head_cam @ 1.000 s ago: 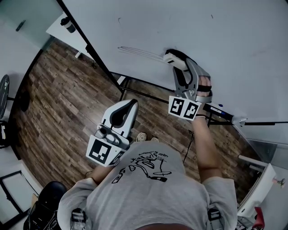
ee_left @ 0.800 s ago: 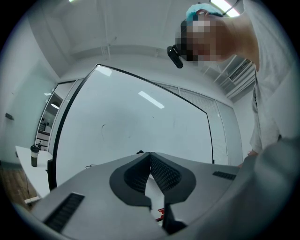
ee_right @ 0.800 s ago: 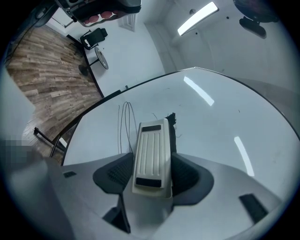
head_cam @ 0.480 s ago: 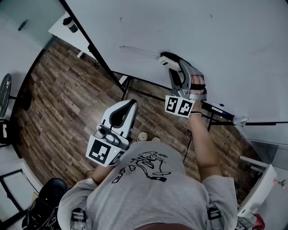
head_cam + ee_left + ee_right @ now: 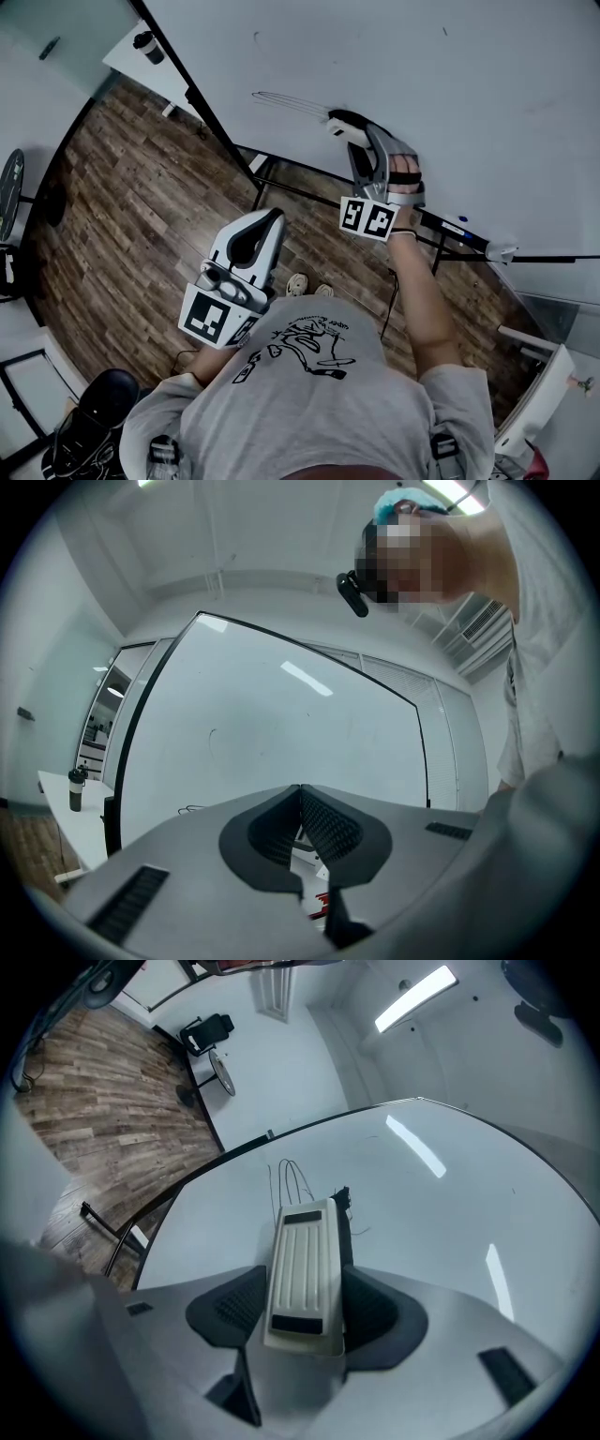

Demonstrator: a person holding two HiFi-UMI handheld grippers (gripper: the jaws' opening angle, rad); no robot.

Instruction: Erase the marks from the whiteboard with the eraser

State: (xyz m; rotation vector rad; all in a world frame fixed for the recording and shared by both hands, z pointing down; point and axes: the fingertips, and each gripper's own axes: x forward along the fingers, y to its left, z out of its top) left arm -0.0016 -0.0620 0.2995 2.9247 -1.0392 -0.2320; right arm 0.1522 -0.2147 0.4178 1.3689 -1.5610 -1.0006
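1. The right gripper (image 5: 349, 127) has its jaws clamped on the cream eraser (image 5: 302, 1265), whose tip is at the whiteboard (image 5: 422, 84), just beside thin looping marks (image 5: 286, 100).
2. The left gripper (image 5: 300, 794) has its jaws closed together and empty, and is held well apart from the board.

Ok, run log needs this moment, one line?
right gripper: shut on eraser | eraser: by marks on whiteboard | left gripper: shut, empty

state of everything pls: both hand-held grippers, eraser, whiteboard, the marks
left hand-held gripper, shut, empty, held back from the board
right hand-held gripper, shut on the eraser
eraser, clamped lengthwise, front end at the whiteboard beside the marks
whiteboard, upright, mostly clean
marks, thin looped lines, not yet erased
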